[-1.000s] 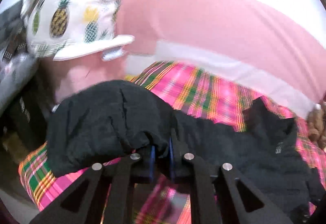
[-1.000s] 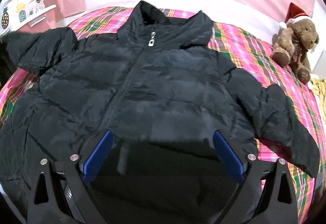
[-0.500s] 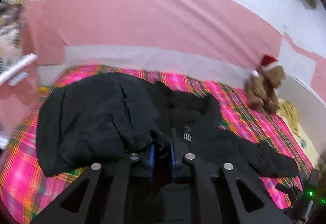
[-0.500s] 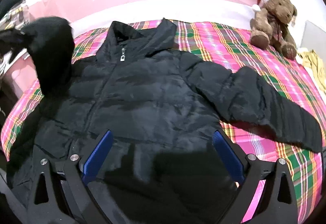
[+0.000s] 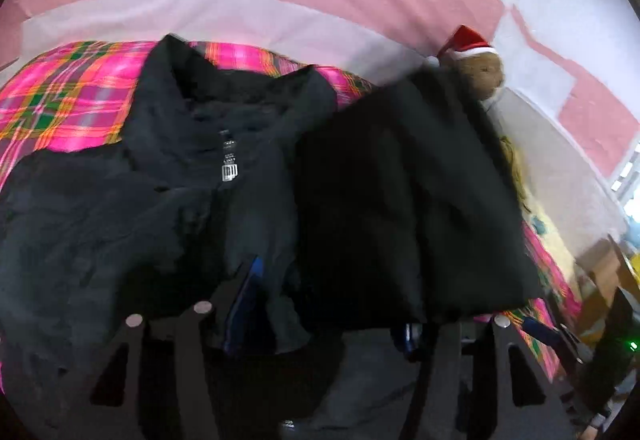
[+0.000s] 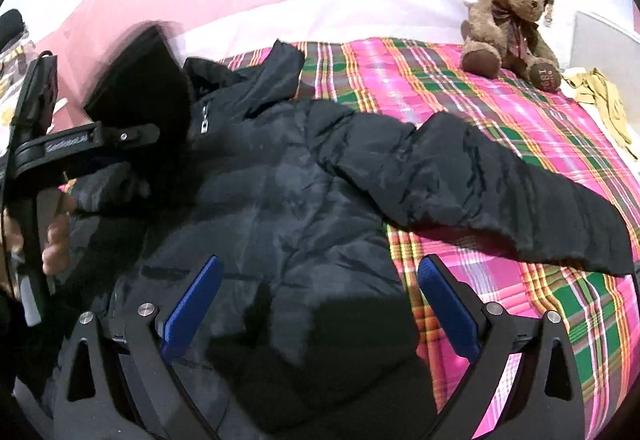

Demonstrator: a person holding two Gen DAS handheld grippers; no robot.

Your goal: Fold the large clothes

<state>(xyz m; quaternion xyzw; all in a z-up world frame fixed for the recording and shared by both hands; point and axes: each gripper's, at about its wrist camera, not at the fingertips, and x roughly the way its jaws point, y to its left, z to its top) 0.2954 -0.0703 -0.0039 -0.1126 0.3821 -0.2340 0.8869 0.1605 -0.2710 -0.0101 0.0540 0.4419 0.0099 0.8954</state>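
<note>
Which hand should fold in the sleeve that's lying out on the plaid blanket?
Right. The right gripper is open and empty, close to the outstretched sleeve. The left gripper, jaws just opening with the other sleeve between them, is across the jacket.

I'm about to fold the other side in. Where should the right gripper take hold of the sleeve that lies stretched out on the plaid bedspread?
Probably at the cuff end of the outstretched sleeve. It lies flat and free on the plaid bedspread, pointing away from the black jacket. The right gripper, open above the hem, could come down from above and pinch its outer edge, then carry it across the chest.
</note>
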